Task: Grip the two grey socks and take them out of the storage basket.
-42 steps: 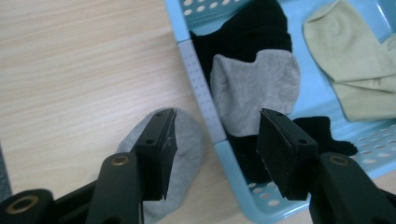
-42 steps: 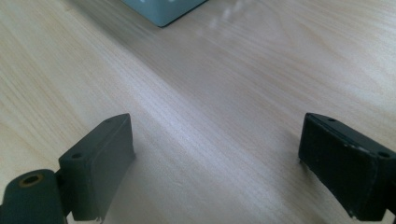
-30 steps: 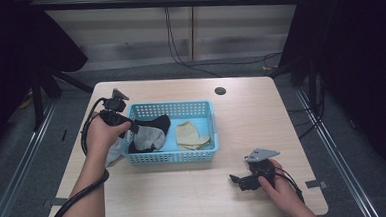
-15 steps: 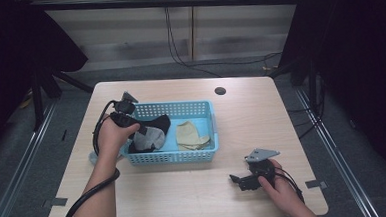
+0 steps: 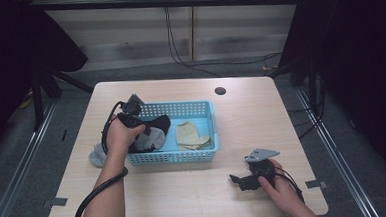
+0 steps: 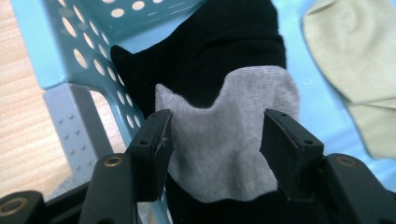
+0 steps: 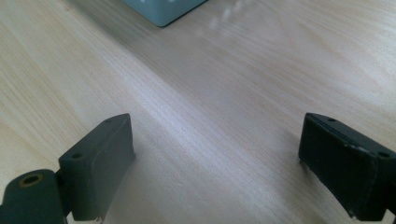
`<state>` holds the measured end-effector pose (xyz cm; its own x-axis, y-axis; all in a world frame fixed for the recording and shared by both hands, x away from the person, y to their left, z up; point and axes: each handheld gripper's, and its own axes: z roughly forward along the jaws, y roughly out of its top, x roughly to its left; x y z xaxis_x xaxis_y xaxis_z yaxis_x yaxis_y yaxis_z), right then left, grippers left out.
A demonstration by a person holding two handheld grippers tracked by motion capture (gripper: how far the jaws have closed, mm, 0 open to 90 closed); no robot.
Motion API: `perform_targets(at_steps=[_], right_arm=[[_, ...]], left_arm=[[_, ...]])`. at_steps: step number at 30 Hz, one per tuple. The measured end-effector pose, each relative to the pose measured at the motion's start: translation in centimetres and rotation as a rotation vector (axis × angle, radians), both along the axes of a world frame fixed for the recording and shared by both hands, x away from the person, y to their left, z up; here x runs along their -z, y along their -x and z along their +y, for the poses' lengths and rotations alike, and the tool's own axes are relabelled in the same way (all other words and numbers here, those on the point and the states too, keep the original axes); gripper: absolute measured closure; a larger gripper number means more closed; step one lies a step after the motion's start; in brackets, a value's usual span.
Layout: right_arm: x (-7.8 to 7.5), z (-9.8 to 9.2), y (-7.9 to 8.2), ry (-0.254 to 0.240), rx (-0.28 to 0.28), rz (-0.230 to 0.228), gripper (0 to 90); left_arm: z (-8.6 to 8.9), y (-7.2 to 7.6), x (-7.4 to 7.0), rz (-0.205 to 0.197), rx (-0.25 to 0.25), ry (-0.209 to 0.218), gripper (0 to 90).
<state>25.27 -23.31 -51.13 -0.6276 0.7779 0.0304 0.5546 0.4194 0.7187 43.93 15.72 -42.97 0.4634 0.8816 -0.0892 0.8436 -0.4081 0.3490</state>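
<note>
Grey knit sock (image 6: pixel 224 144) lies on a black sock (image 6: pixel 219 51) at the left end of the perforated blue plastic basket (image 5: pixel 203 155), between the half-open jaws of the left hand-held gripper (image 6: pixel 215 140), whose pads aren't pressing yet; looks like the pick step, next is closing on the fabric and lifting clear of the basket wall. Versus the earlier frames, that gripper has dropped from the basket's left rim into the basket. Right hand-held gripper (image 5: pixel 244 178) rests open and empty on the pale wood counter (image 5: pixel 261 115), beige sock (image 5: pixel 190 136) untouched.

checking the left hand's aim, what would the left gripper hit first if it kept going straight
Most likely the grey sock, which lies on a black sock in the blue basket. The left gripper has open jaws either side of it; depth is unclear.
</note>
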Motion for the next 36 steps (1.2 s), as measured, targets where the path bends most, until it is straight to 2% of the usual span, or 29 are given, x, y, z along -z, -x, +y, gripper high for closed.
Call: perform_targets(at_steps=[3, 4, 6, 7, 8, 9, 10, 13, 15, 16, 25, 36], right_arm=[[0.0, 0.0, 0.0, 0.0, 0.0, 0.0, 9.6], [0.0, 0.0, 0.0, 0.0, 0.0, 0.0, 9.6], [0.0, 0.0, 0.0, 0.0, 0.0, 0.0, 9.7], [0.0, 0.0, 0.0, 0.0, 0.0, 0.0, 9.7], [0.0, 0.0, 0.0, 0.0, 0.0, 0.0, 9.7], [0.0, 0.0, 0.0, 0.0, 0.0, 0.0, 9.7], [0.0, 0.0, 0.0, 0.0, 0.0, 0.0, 9.7], [0.0, 0.0, 0.0, 0.0, 0.0, 0.0, 9.7], [0.0, 0.0, 0.0, 0.0, 0.0, 0.0, 9.7], [0.0, 0.0, 0.0, 0.0, 0.0, 0.0, 9.7], [0.0, 0.0, 0.0, 0.001, -0.003, -0.001, 9.7], [0.0, 0.0, 0.1, 0.0, 0.001, 0.004, 9.6]], left_arm=[[-0.2, -0.1, 0.5, 0.008, -0.003, -0.007, 46.3], [-0.3, -0.2, 0.8, 0.017, 0.009, -0.035, 49.5], [-0.3, -0.2, 0.7, 0.043, 0.008, -0.048, 61.9], [-0.3, -0.2, 0.7, 0.043, 0.008, -0.048, 66.2], [-0.3, -0.3, 0.6, 0.067, 0.008, -0.03, 73.8], [-0.3, -0.3, 0.6, 0.067, 0.008, -0.03, 78.2], [-0.6, -0.2, 0.3, 0.089, 0.012, -0.031, 81.2], [-1.3, 0.0, -0.3, 0.113, 0.049, -0.058, 83.3], [-1.5, 0.1, -0.6, 0.113, 0.043, -0.055, 83.9], [-1.5, 0.1, -1.2, 0.122, 0.049, -0.048, 84.0], [-1.3, 0.6, -3.9, 0.105, 0.074, -0.03, 84.0], [-1.5, 0.8, -5.9, 0.109, 0.105, -0.025, 83.9]])
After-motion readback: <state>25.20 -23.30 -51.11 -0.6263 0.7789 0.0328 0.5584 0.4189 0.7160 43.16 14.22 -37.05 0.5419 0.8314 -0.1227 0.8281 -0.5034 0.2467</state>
